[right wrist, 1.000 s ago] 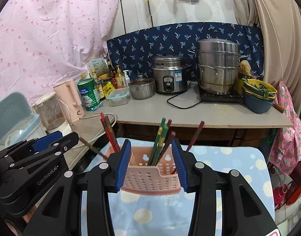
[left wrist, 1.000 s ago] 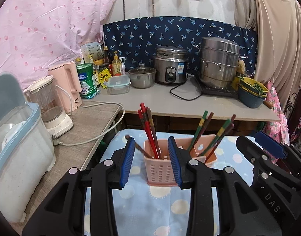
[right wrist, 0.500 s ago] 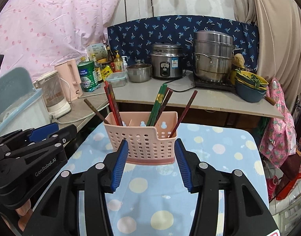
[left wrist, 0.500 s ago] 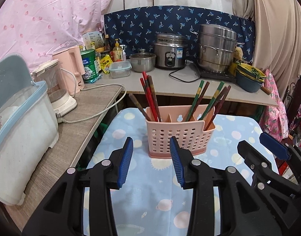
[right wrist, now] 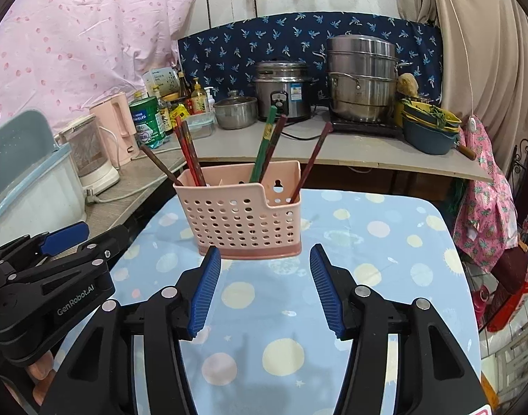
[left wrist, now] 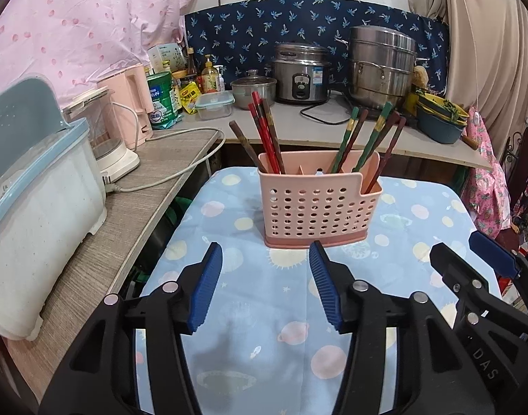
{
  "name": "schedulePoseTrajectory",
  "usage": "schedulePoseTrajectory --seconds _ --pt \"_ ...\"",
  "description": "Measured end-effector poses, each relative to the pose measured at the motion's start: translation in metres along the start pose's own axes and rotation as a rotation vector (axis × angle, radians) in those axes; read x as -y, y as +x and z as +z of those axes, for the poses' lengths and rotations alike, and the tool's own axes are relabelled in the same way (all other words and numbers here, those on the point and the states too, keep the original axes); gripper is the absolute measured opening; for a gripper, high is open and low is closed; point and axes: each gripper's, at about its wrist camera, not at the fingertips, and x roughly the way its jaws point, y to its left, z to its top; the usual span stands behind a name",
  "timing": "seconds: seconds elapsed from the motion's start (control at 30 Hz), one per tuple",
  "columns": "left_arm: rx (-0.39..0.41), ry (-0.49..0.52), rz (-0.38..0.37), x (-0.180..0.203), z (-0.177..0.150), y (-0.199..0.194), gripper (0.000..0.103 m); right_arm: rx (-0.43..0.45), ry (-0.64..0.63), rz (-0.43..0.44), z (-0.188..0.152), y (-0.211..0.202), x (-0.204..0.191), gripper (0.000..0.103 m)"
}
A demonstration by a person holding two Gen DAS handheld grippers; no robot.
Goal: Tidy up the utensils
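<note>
The light, stiff pink caddy (left wrist: 320,204) of loose chopsticks (left wrist: 269,135) looks tippy — best pinched at its walls — while both left gripper (left wrist: 265,282) and right gripper (right wrist: 264,280) are opening, empty.

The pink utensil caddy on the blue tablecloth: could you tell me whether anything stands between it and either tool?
Nothing visible does. The left tool and right tool both hang short of the pink caddy, jaws opening and empty, with only bare blue tablecloth in between. The chopsticks stand inside the caddy, not in the path.
</note>
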Motion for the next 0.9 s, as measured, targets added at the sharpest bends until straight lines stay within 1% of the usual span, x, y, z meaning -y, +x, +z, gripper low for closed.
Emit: schedulePoseTrajectory --seconds 0.07,0.23,0.3,0.4,0.47,0.53,0.67,0.7,0.9 --pt "-0.008 -0.003 0.003 0.000 -0.005 0.001 0.055 -0.004 0.003 -0.001 -0.005 0.000 0.001 0.056" --pt "-0.016 -0.006 0.012 -0.001 -0.015 0.002 0.062 -0.002 -0.007 -0.008 -0.015 -0.001 0.001 0.063" --pt "-0.017 -0.002 0.020 -0.002 -0.018 0.003 0.062 -0.002 -0.005 -0.006 -0.020 -0.001 0.001 0.066" --pt "-0.023 0.001 0.028 -0.003 -0.023 0.005 0.067 -0.010 -0.005 -0.006 -0.024 0.001 0.000 0.067" --pt "-0.024 -0.001 0.031 -0.004 -0.026 0.005 0.075 -0.018 -0.004 -0.005 -0.026 0.003 -0.001 0.068" --pt "-0.021 -0.003 0.040 -0.005 -0.029 0.005 0.080 -0.025 -0.013 -0.009 -0.028 0.004 -0.003 0.069" --pt "-0.029 -0.006 0.048 -0.007 -0.033 0.007 0.084 -0.030 -0.027 -0.025 -0.033 0.005 -0.005 0.072" --pt "-0.032 -0.008 0.050 -0.008 -0.034 0.008 0.084 -0.031 -0.027 -0.029 -0.034 0.005 -0.004 0.075" --pt "-0.041 -0.009 0.062 -0.009 -0.040 0.011 0.088 -0.042 -0.020 -0.040 -0.039 0.008 0.000 0.084"
